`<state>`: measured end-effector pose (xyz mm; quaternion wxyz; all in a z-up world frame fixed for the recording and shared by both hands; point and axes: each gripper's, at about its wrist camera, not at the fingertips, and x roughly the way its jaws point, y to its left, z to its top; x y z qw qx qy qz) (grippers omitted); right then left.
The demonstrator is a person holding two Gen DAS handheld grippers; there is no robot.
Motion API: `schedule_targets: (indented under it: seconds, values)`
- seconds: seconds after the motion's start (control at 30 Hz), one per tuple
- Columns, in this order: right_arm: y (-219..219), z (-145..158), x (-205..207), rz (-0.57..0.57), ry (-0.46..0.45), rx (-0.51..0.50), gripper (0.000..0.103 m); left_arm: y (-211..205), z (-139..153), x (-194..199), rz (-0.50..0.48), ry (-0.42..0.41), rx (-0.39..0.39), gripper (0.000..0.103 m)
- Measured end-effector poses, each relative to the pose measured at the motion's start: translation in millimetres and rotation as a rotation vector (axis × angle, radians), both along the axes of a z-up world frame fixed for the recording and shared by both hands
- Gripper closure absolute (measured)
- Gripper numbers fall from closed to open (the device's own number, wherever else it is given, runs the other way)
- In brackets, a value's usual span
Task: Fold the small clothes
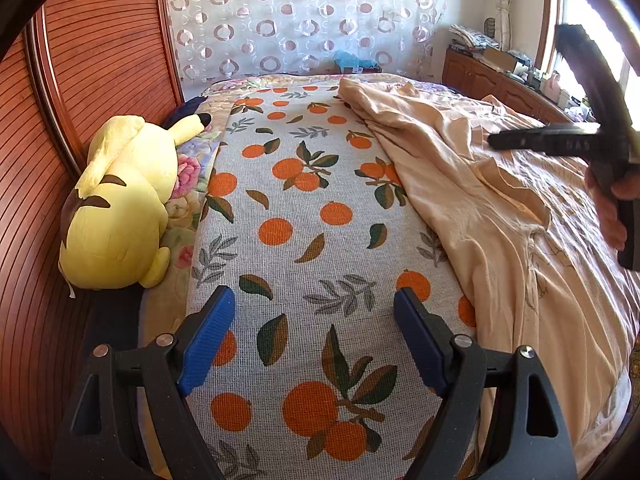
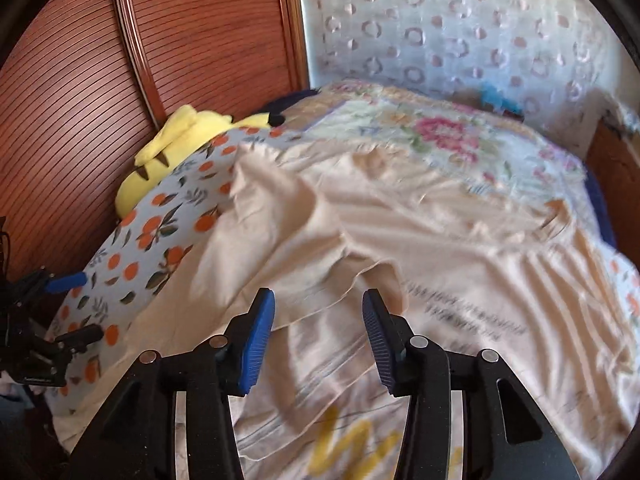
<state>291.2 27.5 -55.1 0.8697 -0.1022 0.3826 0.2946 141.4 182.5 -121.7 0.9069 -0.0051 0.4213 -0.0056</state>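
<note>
A pale peach garment [image 1: 500, 208] lies crumpled on the bed, over the right side of an orange-print mat [image 1: 296, 240]. It fills the right wrist view [image 2: 400, 232], with a sleeve flap bunched near the middle and yellow print at the bottom. My left gripper [image 1: 314, 300] is open and empty above the mat, left of the garment. It also shows at the left edge of the right wrist view [image 2: 76, 304]. My right gripper [image 2: 318, 308] is open and empty just above the garment, near the sleeve flap. Its body shows at the right in the left wrist view [image 1: 560, 144].
A yellow plush toy [image 1: 116, 204] lies at the bed's left edge against a ribbed wooden headboard [image 1: 100, 60]. A floral bedspread [image 2: 440, 132] covers the far bed. A patterned curtain [image 1: 300, 12] hangs behind. A wooden cabinet [image 1: 496, 80] with clutter stands at the far right.
</note>
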Motion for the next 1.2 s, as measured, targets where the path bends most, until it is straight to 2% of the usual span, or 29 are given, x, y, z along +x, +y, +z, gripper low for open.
schedule_targets:
  seconds: [0.1,0.23,0.33,0.43,0.5,0.6,0.63,0.7,0.77,0.83,0.93,1.1,1.2]
  values:
    - [-2,-8,24,-0.046,0.021,-0.011,0.055,0,0,0,0.000,0.000,0.000,0.021]
    - [1,-11,51,-0.088,0.076,0.073,0.056,0,0,0,0.001,0.000,0.001,0.021]
    - [2,-11,62,-0.044,0.096,0.088,0.102,0,0,0,0.001,0.000,0.000,0.021]
    - [-14,1,62,-0.094,0.017,0.073,0.102,0,0,0,0.002,-0.001,0.001,0.021]
    - [-31,8,68,-0.176,-0.006,0.073,0.102,0,-1,1,0.002,0.000,0.001,0.021]
    - [-46,8,68,-0.209,-0.046,0.044,0.102,0,-1,0,0.002,-0.001,0.001,0.021]
    - [-46,7,66,-0.211,-0.055,0.023,0.101,0,-1,0,0.002,-0.001,0.001,0.021]
    - [-46,5,61,-0.218,-0.074,-0.017,0.092,-1,-1,0,0.002,0.000,0.003,0.021]
    - [-42,4,54,-0.207,-0.079,-0.026,0.061,-1,0,1,0.003,0.004,0.009,0.021]
    - [-42,5,41,-0.183,-0.114,-0.037,0.051,-2,1,1,0.007,0.012,0.020,0.021]
    - [-49,13,10,-0.149,-0.137,-0.049,0.048,-10,7,0,0.024,0.014,0.047,0.021]
    - [-82,13,-45,-0.113,-0.126,-0.022,0.048,-45,23,-14,-0.061,-0.039,0.021,0.021]
    - [-107,10,-72,-0.107,-0.116,-0.035,0.048,-66,25,-19,-0.115,-0.041,-0.005,0.021]
